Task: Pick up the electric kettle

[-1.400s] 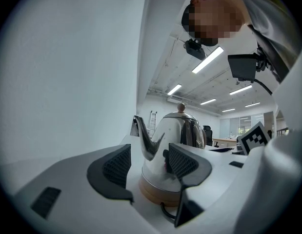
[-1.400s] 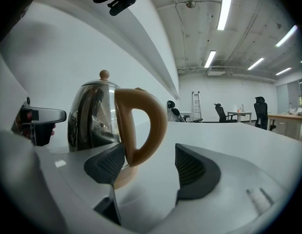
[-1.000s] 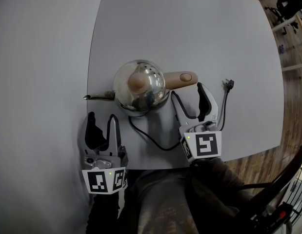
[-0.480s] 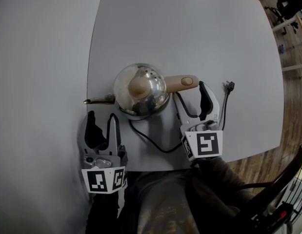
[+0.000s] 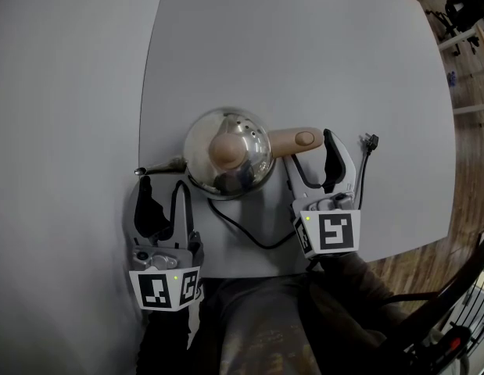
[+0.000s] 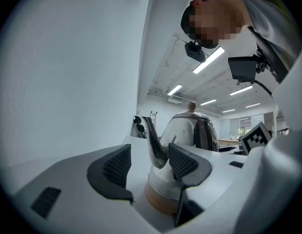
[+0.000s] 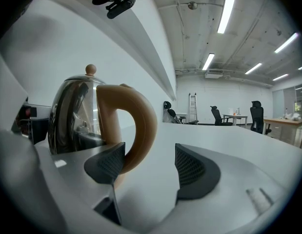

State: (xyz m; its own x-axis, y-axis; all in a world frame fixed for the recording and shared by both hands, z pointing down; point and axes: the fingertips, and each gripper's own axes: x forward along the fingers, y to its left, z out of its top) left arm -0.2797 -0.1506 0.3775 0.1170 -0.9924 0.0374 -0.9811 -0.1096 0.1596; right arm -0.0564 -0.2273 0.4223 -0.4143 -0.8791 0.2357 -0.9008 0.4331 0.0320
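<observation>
The right gripper rests low over the table near its near edge, jaws apart and clamped on nothing. In the right gripper view the kettle's tan handle curves just beyond the left pad and reaches partly into the gap, well short of the right pad. The left gripper lies at the table's left edge, near the near-left corner, jaws likewise apart and empty. In its own view the thin curved spout rises in the gap, close to the right pad; whether they touch cannot be told.

The kettle stands upright between the two grippers' tips, close to the left edge. Its body is polished steel with a tan knob on the lid and a tan base. The spout points toward the left edge, the handle toward the right. A black cord loops from under the kettle toward the near edge, passes under the right gripper and ends in a plug lying loose just right of it.
</observation>
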